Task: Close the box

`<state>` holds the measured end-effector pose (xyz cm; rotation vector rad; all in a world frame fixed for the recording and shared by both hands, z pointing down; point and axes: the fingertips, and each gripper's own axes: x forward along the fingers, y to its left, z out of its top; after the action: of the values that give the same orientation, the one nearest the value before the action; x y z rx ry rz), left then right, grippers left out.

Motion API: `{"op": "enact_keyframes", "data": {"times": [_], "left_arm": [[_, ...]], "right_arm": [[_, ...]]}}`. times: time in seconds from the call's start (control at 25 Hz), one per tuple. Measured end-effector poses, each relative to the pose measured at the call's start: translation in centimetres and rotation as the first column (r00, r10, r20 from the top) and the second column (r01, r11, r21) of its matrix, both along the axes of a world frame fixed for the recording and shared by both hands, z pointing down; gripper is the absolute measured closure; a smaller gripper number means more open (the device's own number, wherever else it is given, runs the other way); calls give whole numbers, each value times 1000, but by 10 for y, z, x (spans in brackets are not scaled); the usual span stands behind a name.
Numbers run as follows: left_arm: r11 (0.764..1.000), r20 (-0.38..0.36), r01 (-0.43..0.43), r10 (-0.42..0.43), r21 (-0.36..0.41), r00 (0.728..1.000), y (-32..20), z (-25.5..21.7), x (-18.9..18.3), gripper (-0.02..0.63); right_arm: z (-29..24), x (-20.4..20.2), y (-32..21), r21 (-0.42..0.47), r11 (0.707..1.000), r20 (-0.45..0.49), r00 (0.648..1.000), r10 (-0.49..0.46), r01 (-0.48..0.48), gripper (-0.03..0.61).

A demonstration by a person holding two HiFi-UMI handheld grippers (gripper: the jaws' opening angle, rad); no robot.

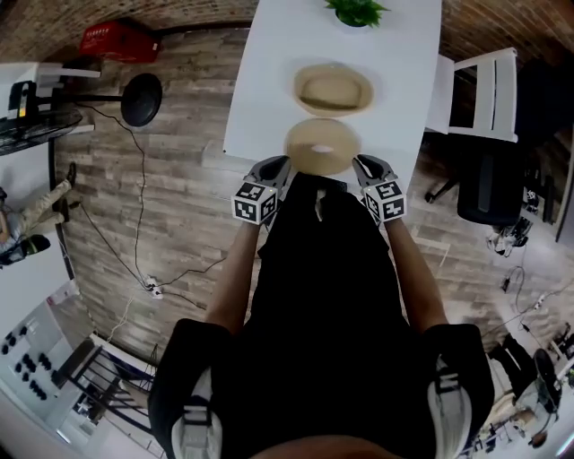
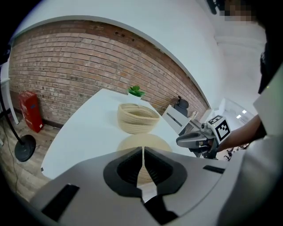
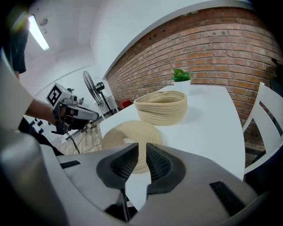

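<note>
One white counter (image 1: 269, 81) carries the open woven box (image 1: 333, 88) at the far side and its round lid (image 1: 321, 146) at the near edge, just ahead and between both grippers, equally near. Left gripper (image 1: 280, 167) jaws meet, empty; right gripper (image 1: 360, 165) jaws stand slightly parted, empty. Only the gripper views show the box's wall height

Potted plant (image 1: 356, 12) at the counter's (image 1: 269, 90) far edge, white chair (image 1: 484, 90) by its right edge, red case (image 1: 119, 40) on the floor (image 1: 179, 197).
</note>
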<state>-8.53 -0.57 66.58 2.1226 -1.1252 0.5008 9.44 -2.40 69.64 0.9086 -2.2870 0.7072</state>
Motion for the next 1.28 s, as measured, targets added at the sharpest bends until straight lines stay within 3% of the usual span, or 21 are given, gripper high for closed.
{"op": "enact_keyframes", "data": {"times": [0.16,0.28,0.44,1.0,1.28], "left_arm": [[1000,25,7,-6,-26,1000,-9,17,-8,580],[999,34,-14,15,-38,999,-14,25,-9,477],[997,41,-33,36,-71,999,-17,38,-12,449],[975,31,-73,81,-211,996,-28,86,-11,382],[964,15,-98,105,-246,994,-28,92,-9,379]], "right_arm": [[15,-2,-7,-23,999,-28,999,24,-25,464],[24,-1,-9,-61,997,-29,999,42,-44,434],[34,-1,-12,-77,995,-52,997,52,-56,408],[56,-4,-24,-159,982,-68,993,93,-102,375],[59,-1,-25,-205,964,-44,986,163,-169,373]]}}
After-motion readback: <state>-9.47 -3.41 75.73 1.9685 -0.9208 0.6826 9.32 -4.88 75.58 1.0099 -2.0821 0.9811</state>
